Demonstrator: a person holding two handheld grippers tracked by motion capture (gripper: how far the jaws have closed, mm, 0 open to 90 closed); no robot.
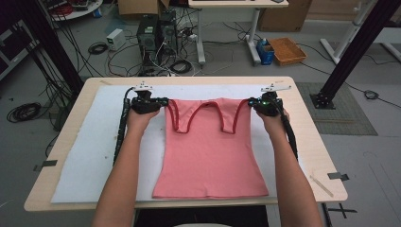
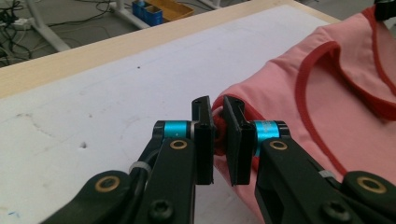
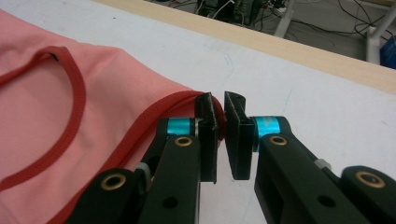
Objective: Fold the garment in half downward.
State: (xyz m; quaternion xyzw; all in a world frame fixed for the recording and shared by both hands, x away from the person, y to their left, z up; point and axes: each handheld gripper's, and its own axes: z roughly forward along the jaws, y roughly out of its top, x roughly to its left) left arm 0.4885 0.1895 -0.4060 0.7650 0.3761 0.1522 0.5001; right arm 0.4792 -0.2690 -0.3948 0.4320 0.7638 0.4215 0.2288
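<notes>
Two shoulder straps of the pink top [image 1: 210, 151] are clamped: my left gripper [image 1: 163, 101] and right gripper [image 1: 252, 101] each pinch one.

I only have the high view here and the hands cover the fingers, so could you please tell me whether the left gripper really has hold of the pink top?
Observer: Yes. In the left gripper view the left gripper is shut on the red-trimmed strap of the pink tank top.
Operator: Thank you. And the other side?
Observer: In the right gripper view the right gripper pinches the red edging at the other strap of the top; a narrow gap shows between the upper ends of its fingers.
Operator: Is the cloth lifted near the grips?
Observer: By the left gripper the fabric bulges up off the white mat in a soft fold.
</notes>
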